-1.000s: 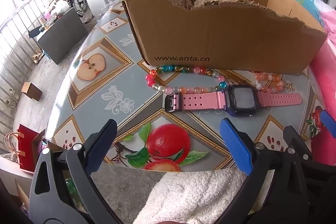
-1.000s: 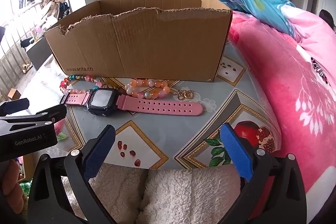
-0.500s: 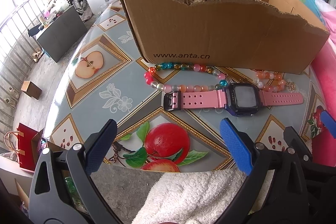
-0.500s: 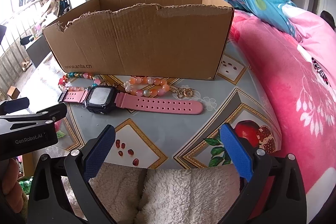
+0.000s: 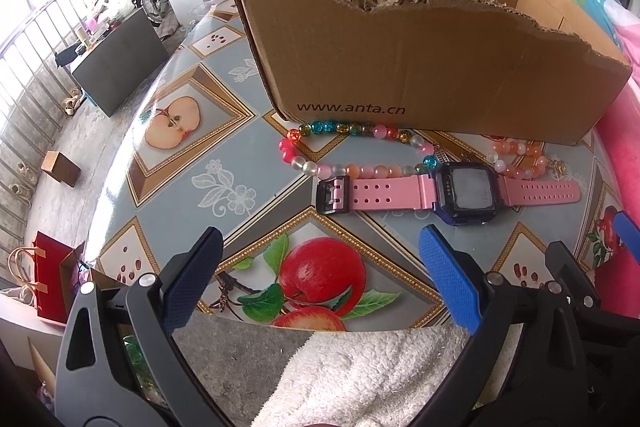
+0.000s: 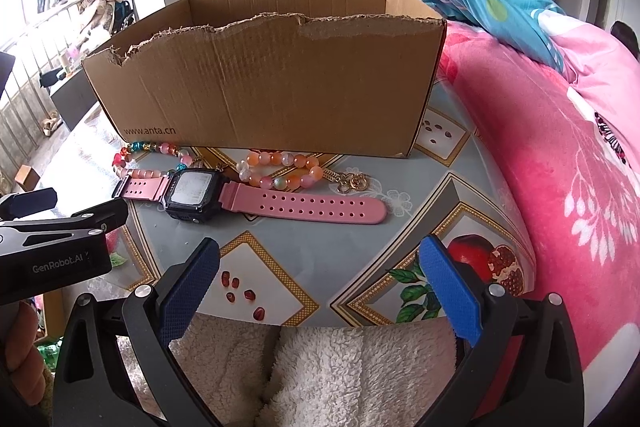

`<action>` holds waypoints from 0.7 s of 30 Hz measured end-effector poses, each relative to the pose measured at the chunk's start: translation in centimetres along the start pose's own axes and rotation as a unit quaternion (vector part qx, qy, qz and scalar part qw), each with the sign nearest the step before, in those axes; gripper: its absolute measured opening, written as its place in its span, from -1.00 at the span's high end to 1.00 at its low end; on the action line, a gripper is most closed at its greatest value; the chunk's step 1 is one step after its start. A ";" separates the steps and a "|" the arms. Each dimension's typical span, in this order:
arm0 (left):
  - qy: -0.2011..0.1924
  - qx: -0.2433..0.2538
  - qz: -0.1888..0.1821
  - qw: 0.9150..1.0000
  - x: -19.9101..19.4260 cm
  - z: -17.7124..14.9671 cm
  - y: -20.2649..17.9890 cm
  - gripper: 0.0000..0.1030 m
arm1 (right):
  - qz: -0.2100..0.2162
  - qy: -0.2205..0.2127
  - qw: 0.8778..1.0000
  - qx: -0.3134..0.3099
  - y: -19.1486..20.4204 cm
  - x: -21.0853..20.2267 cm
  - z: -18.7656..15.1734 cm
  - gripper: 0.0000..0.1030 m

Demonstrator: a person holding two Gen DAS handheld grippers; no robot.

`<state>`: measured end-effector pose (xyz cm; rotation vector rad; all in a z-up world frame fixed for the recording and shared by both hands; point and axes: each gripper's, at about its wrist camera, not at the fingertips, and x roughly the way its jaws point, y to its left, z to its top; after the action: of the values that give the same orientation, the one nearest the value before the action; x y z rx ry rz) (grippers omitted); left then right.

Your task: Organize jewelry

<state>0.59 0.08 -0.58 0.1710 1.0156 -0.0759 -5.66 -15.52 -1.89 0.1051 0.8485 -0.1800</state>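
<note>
Both tongs have eased closer to the box (image 6: pixel 272 87). Left tongs (image 5: pixel 316 275) and right tongs (image 6: pixel 316 279) gape empty; the watch (image 6: pixel 192 193) lies crosswise on the surface (image 5: pixel 200 155) just beyond them, nearer the left.

Left wrist view: low over the near table (image 5: pixel 224 163) edge, facing forward and slightly rightward toward the cardboard box (image 5: pixel 420 67), close. Right wrist view: set further right, facing the box (image 6: pixel 272 87) front squarely, equally near. Shared by both: box, pink watch (image 5: pixel 448 189) (image 6: pixel 248 197), beaded bracelets (image 5: pixel 352 147) (image 6: pixel 280 169), fruit-patterned tabletop
</note>
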 end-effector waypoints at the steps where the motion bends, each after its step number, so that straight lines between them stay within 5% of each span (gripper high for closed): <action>1: 0.000 0.000 0.000 1.000 0.0 0.0 0.0 -0.84 | 0.000 0.000 1.000 0.000 0.0 0.0 0.0 -0.89; 21: 0.001 -0.001 0.001 1.000 0.1 0.1 0.0 -0.84 | 0.003 0.001 1.000 0.001 0.2 -0.1 0.0 -0.89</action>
<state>0.71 0.08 -0.58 0.1709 1.0168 -0.0734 -5.67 -15.33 -1.85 0.1096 0.8507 -0.1740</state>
